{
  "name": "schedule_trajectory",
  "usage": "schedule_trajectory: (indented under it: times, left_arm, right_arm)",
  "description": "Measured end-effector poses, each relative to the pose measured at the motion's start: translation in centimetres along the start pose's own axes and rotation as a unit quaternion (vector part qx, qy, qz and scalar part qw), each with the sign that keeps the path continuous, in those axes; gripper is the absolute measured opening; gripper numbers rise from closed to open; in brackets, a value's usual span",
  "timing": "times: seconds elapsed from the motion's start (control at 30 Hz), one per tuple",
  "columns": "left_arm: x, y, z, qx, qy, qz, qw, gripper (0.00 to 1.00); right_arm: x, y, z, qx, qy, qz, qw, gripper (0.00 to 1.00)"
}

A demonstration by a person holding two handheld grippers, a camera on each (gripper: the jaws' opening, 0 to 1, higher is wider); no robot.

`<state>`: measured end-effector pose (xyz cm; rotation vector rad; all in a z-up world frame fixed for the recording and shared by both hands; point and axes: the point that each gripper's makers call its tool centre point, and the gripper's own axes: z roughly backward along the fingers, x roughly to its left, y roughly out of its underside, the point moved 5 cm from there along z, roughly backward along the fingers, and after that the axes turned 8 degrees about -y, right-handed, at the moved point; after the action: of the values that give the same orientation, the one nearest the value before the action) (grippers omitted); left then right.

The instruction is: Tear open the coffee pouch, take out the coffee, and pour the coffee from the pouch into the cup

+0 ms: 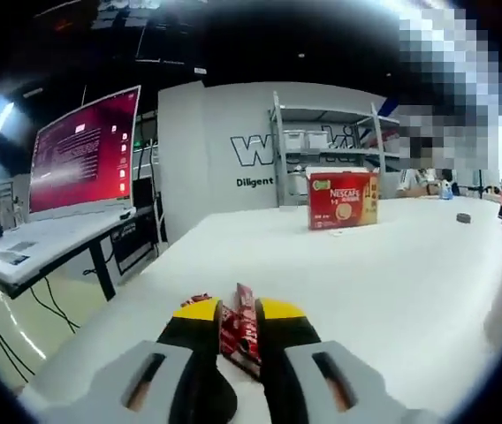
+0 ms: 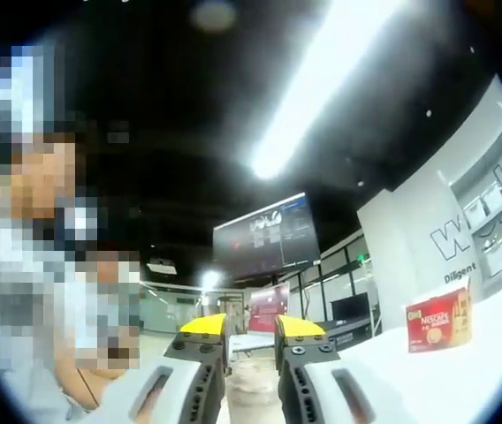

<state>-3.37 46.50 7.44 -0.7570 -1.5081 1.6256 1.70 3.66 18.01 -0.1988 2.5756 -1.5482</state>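
A red coffee pouch (image 1: pixel 239 327) stands pinched between the yellow-tipped jaws of my left gripper (image 1: pixel 239 311), just above the white table (image 1: pixel 392 265). The pouch's top edge sticks up past the jaw tips. Farther back on the table stands a red Nescafe box (image 1: pixel 342 198), which also shows in the right gripper view as the Nescafe box (image 2: pixel 438 320) at the lower right. My right gripper (image 2: pixel 251 329) is raised and tilted toward the ceiling, its jaws a little apart with nothing between them.
A desk (image 1: pixel 39 243) with a large red-lit monitor (image 1: pixel 83 150) stands left of the table, cables hanging under it. Metal shelves (image 1: pixel 330 132) line the back wall. Small items (image 1: pixel 463 216) lie at the table's far right. A bright ceiling light (image 2: pixel 322 79) and hanging screen (image 2: pixel 264 234) show overhead.
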Motion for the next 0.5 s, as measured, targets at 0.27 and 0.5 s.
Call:
schedule_trajectory:
  times: [0.27,0.5]
  left_arm:
    - [-3.2,-1.1,4.2,-0.018,0.084,-0.005,0.9963,0.29]
    - [-6.1,-3.7,7.1,-0.054,0.170,0.014,0.9839,0.30]
  right_arm:
    - [0.0,0.9,-0.6,0.017,-0.001,-0.008,0.9998,0.23]
    - [0.2,1.4,-1.2,0.037,0.009,0.002,0.9993,0.27]
